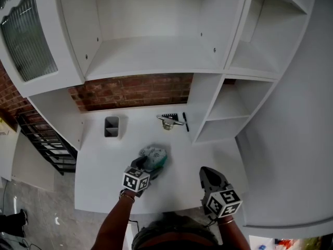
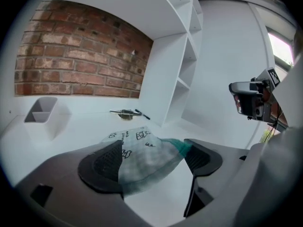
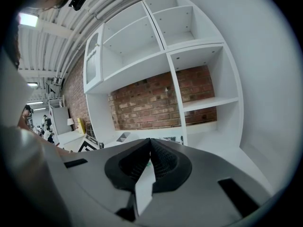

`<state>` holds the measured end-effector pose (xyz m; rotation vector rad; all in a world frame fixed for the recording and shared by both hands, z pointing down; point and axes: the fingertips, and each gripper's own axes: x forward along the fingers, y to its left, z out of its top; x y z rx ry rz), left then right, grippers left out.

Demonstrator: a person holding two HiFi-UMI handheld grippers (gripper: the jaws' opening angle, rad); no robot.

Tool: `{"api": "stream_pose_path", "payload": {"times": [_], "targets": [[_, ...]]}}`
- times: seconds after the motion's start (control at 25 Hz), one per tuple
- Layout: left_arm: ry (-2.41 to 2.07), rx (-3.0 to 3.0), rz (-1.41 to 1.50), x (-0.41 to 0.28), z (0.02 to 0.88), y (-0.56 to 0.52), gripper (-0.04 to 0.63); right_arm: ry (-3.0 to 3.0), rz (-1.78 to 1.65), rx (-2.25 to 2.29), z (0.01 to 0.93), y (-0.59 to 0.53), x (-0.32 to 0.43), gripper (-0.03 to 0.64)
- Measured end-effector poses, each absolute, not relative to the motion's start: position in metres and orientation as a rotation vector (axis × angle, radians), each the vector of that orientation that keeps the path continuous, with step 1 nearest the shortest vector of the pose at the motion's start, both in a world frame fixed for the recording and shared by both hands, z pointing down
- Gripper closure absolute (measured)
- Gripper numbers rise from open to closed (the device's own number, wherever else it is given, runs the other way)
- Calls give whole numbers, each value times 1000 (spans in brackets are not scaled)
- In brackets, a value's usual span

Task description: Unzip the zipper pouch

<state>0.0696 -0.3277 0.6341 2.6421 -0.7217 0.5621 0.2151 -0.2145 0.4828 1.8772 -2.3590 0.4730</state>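
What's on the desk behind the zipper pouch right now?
A grey two-slot holder, a metal object and a black pen by the brick wall. The left gripper hides the zipper pouch's near end.

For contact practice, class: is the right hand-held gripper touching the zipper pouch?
Apart. Head view shows bare table between the right hand-held gripper and the zipper pouch.

the pouch (image 2: 147, 160) is cloudy white with black doodle print and a teal edge. the desk (image 1: 104, 191) and shelves (image 1: 156, 51) are white, the wall (image 1: 135, 90) red-brown brick, the holder (image 1: 111, 126) grey, the pen (image 1: 185, 122) black.
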Motion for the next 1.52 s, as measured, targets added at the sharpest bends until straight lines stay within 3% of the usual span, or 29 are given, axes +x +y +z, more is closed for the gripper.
{"api": "stream_pose_path", "payload": {"times": [0.24,0.92,1.16,1.52], "targets": [[-696,2648,527,67,628,-315,196,-2364,471,1867,484,-215,210,614],[-807,2673,304,19,562,-304,204,-2426,414,1796,479,-218,178,614],[-903,2673,228,-11,536,-297,289,-2453,362,1767,472,-230,166,614],[-1085,2693,135,-45,497,-283,518,-2459,233,1715,461,-256,147,614]]}}
